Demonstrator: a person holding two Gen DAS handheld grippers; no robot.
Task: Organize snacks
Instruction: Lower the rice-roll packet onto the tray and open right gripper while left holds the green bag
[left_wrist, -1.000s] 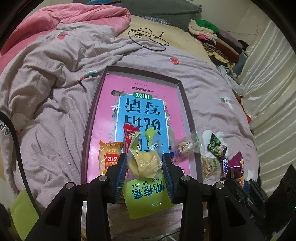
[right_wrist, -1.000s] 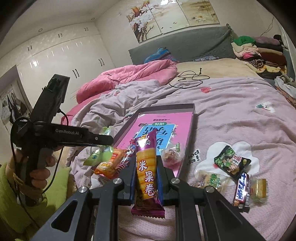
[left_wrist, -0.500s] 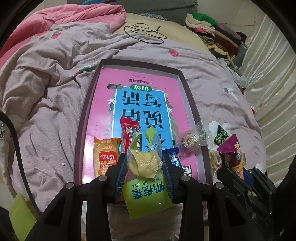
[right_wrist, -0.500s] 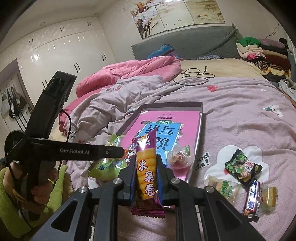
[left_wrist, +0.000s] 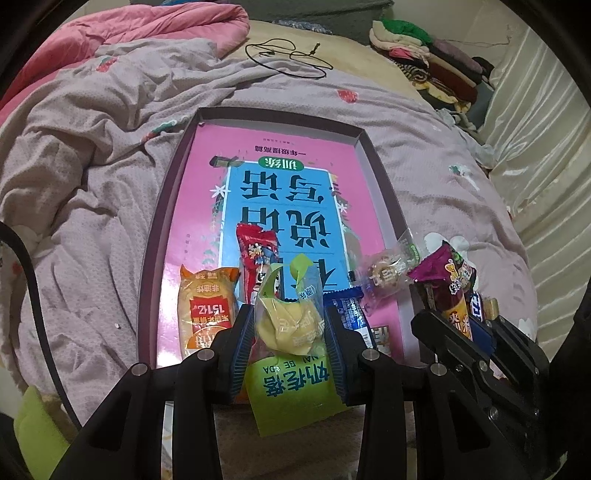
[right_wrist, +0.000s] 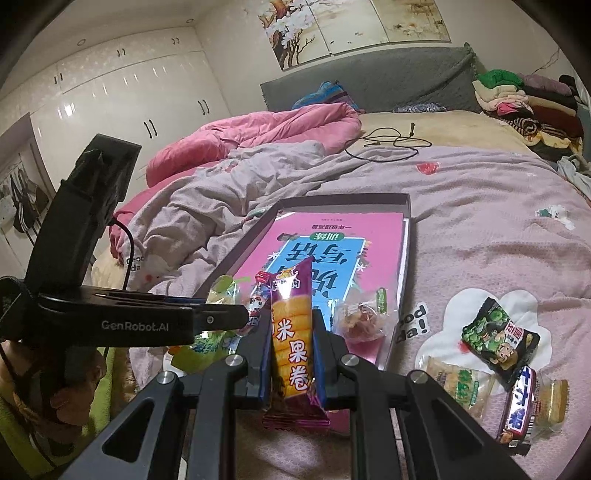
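Both grippers have advanced over the box (left_wrist: 384, 192), left gripper (left_wrist: 288, 328) clamping the green packet (left_wrist: 291, 384), right gripper (right_wrist: 290, 354) the purple roll snack (right_wrist: 291, 343).

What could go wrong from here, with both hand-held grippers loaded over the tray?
1. The left hand-held gripper pinches the green-label pouch at its soft clear top; it may slip or swing.
2. The right hand-held gripper, holding the purple rice roll, sits close beside the left; they may collide.
3. The tray near end is crowded with packets.

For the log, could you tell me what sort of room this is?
Most likely a bedroom: a bed with a rumpled quilt, a padded headboard, and white wardrobe doors along the wall.
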